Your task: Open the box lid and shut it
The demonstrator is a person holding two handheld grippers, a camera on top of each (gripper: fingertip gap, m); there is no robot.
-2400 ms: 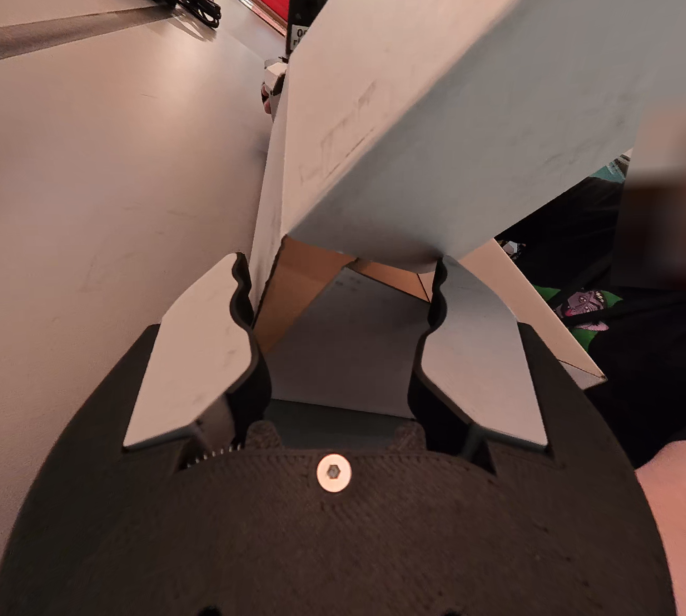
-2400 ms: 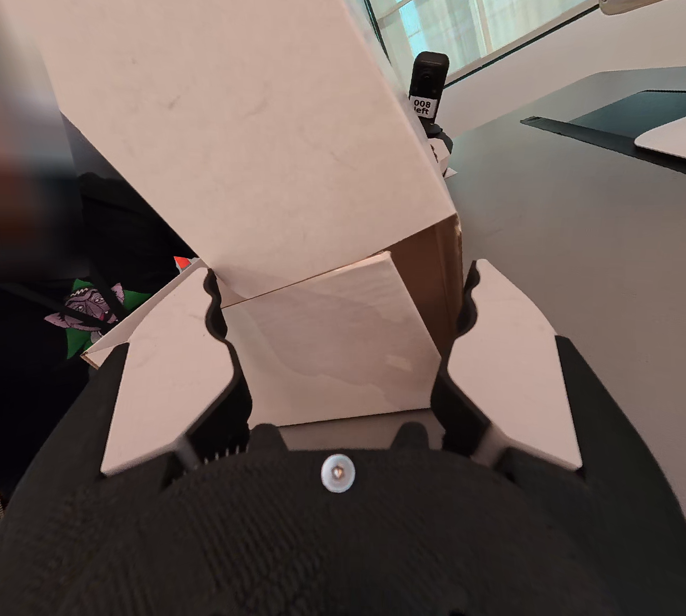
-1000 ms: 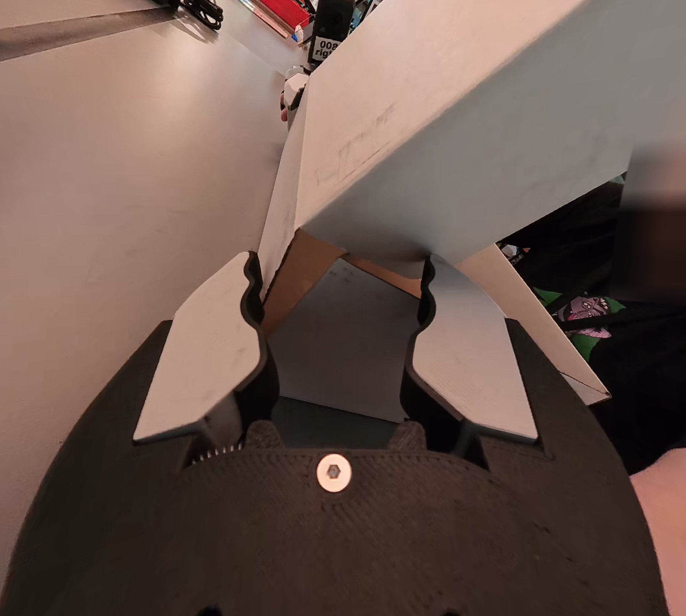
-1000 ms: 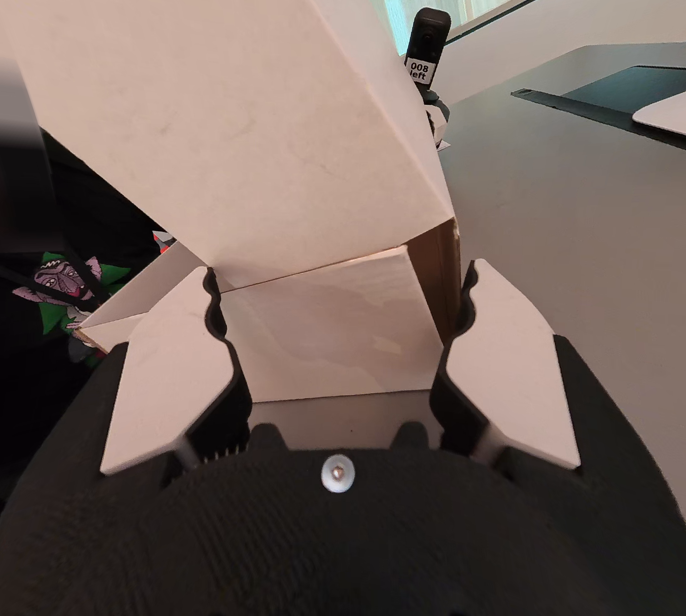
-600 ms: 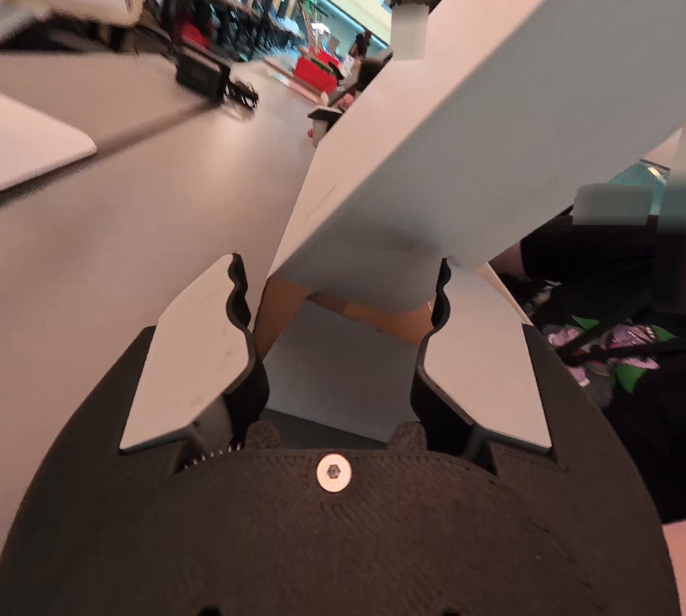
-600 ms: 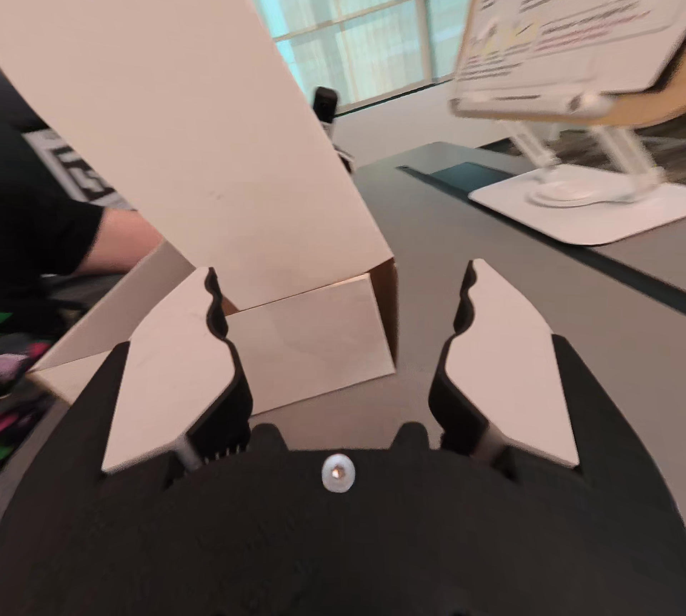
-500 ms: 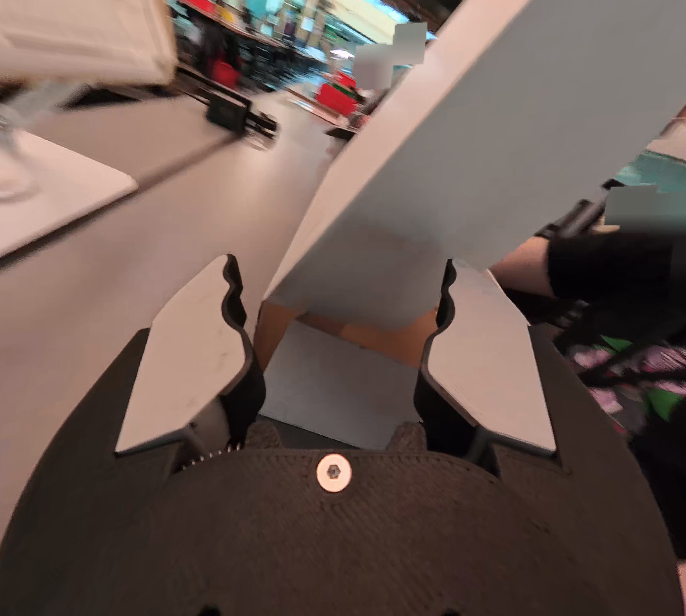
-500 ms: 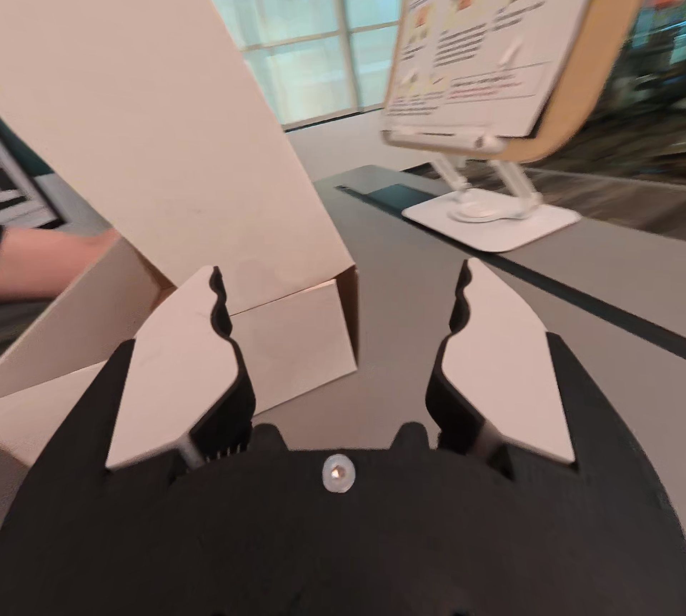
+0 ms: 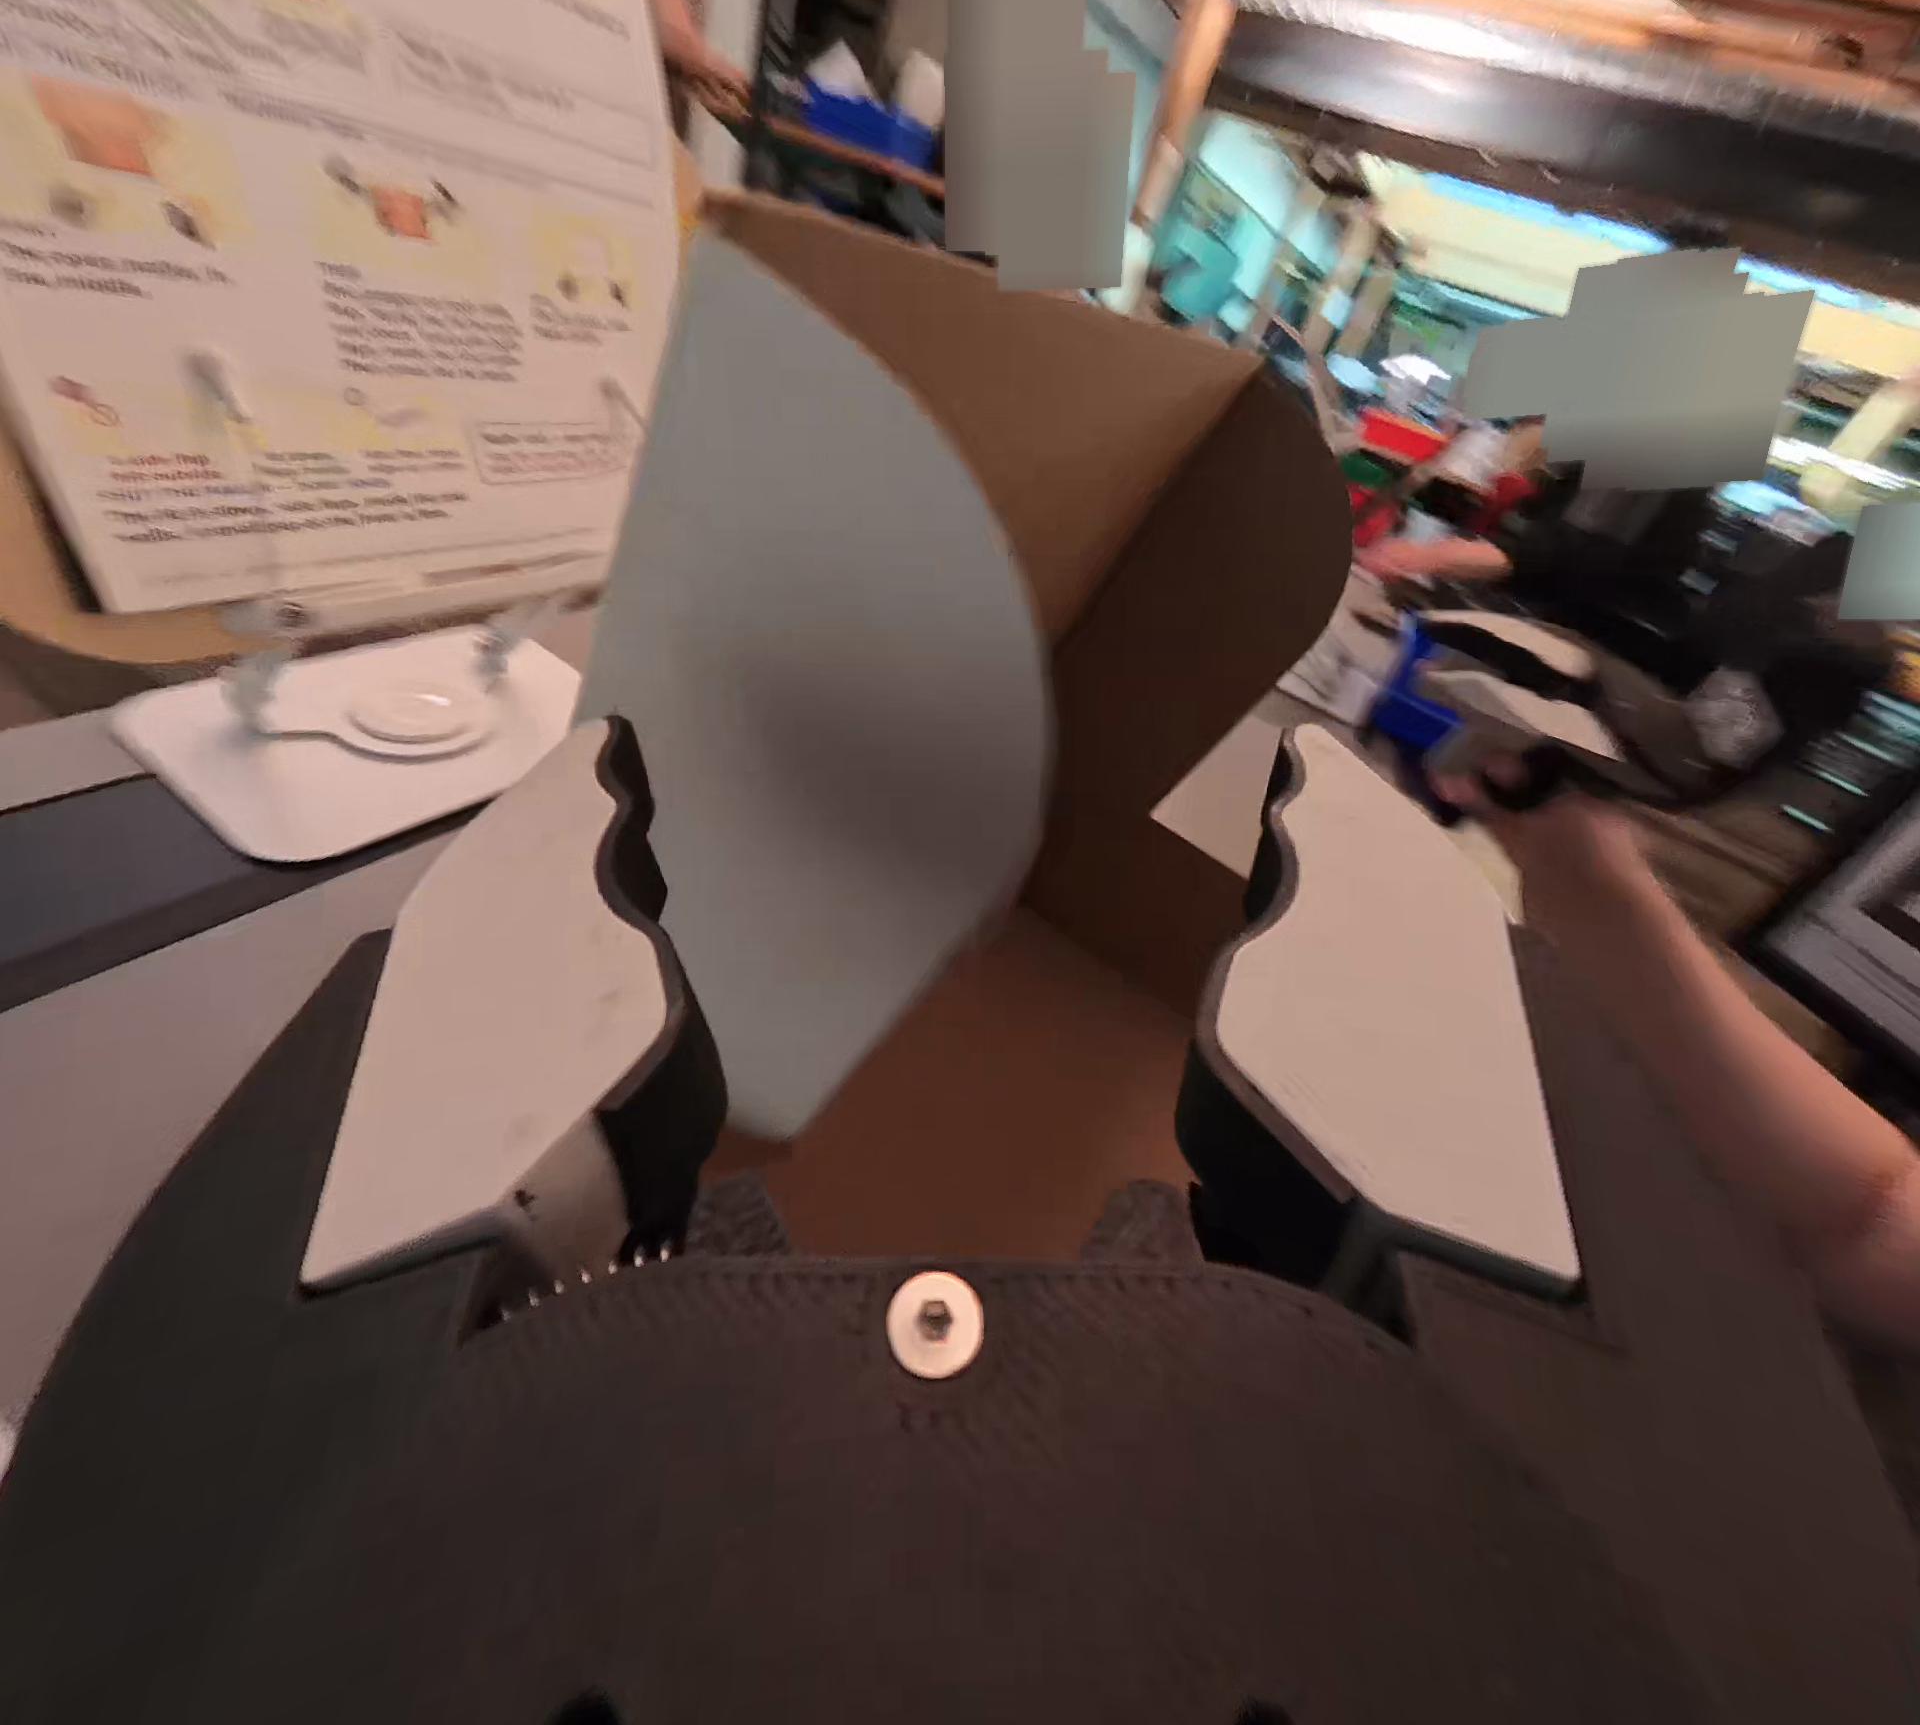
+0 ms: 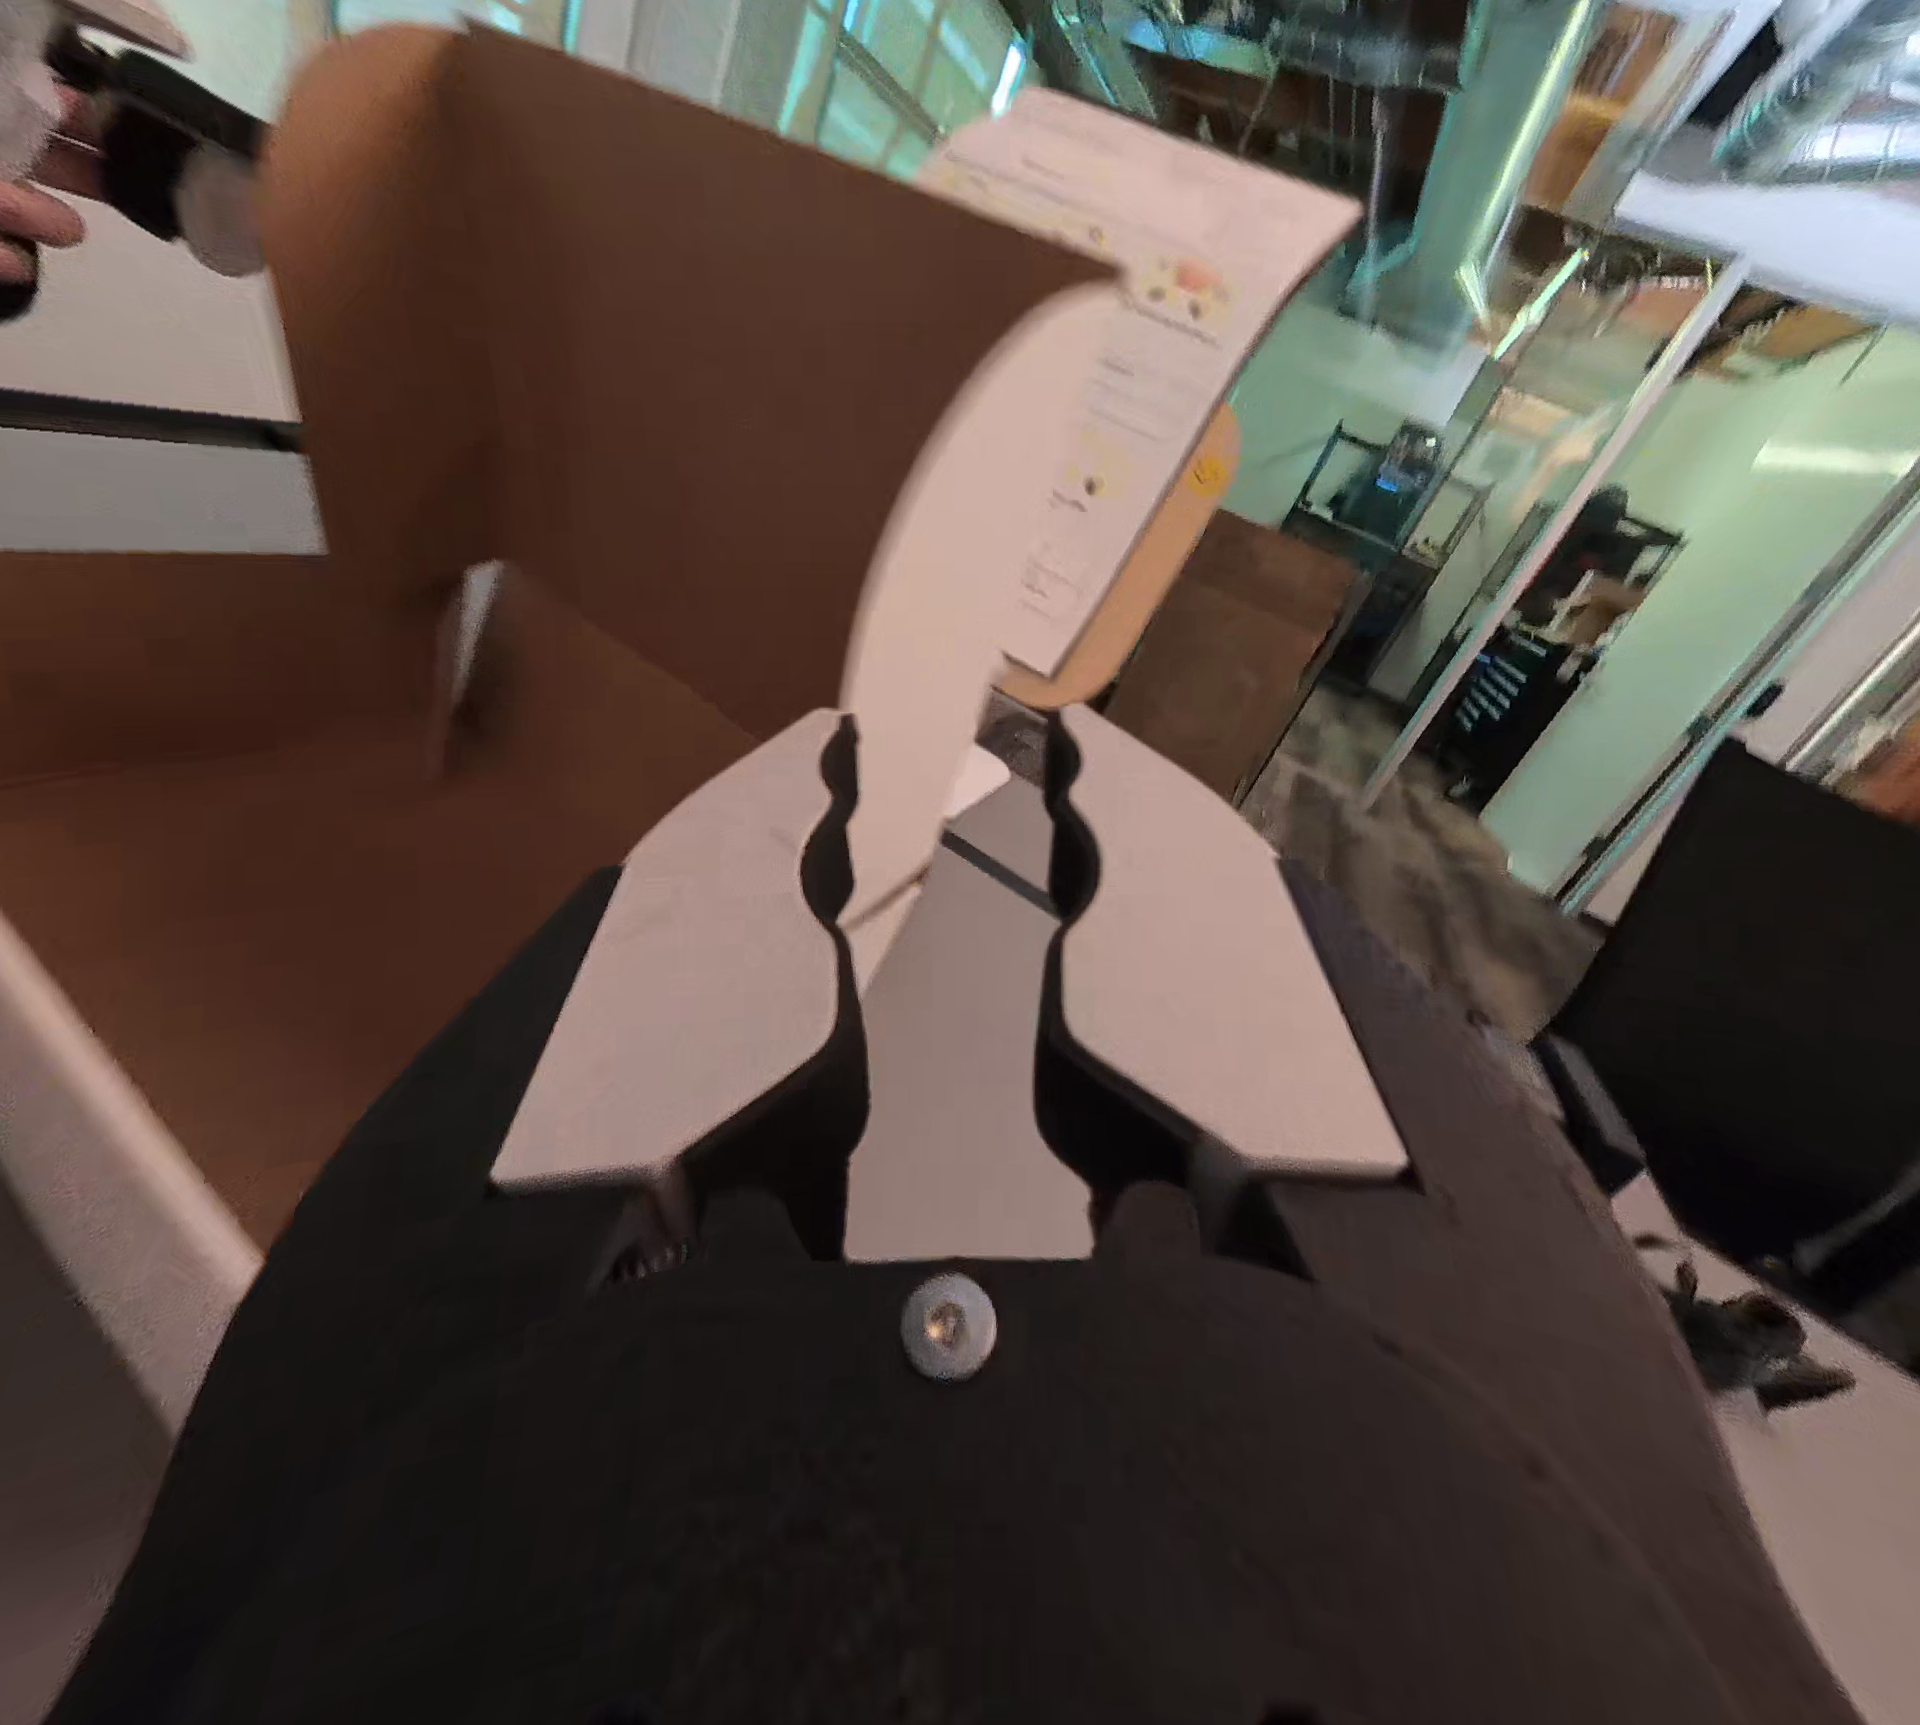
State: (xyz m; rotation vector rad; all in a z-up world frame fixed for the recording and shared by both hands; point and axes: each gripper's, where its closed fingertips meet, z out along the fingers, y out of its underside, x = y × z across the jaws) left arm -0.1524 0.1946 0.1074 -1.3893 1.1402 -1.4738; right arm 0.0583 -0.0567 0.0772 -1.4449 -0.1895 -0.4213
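Note:
The cardboard box, white outside and brown inside, stands open. Its lid (image 9: 1039,428) is raised upright, with a white side flap (image 9: 831,688) curving toward me. My left gripper (image 9: 956,750) is open wide and empty, over the box's brown floor (image 9: 987,1104), with the flap between its fingers and close to the left one. In the right wrist view the lid (image 10: 644,387) stands ahead. My right gripper (image 10: 951,740) has its jaws narrowed with a gap. The lid's other white flap (image 10: 935,636) runs between them against the left finger (image 10: 727,948), not clamped.
A white instruction board (image 9: 312,221) on a stand with a white base (image 9: 343,740) stands behind the box on the grey table (image 9: 104,1104). It also shows in the right wrist view (image 10: 1132,345). A black chair (image 10: 1766,1000) is at the right. A hand holds the other gripper (image 9: 1496,771).
The lid has swung from half raised to upright, showing its brown inside. Both grippers rose and turned toward the box's inside. The right jaws narrowed around the side flap.

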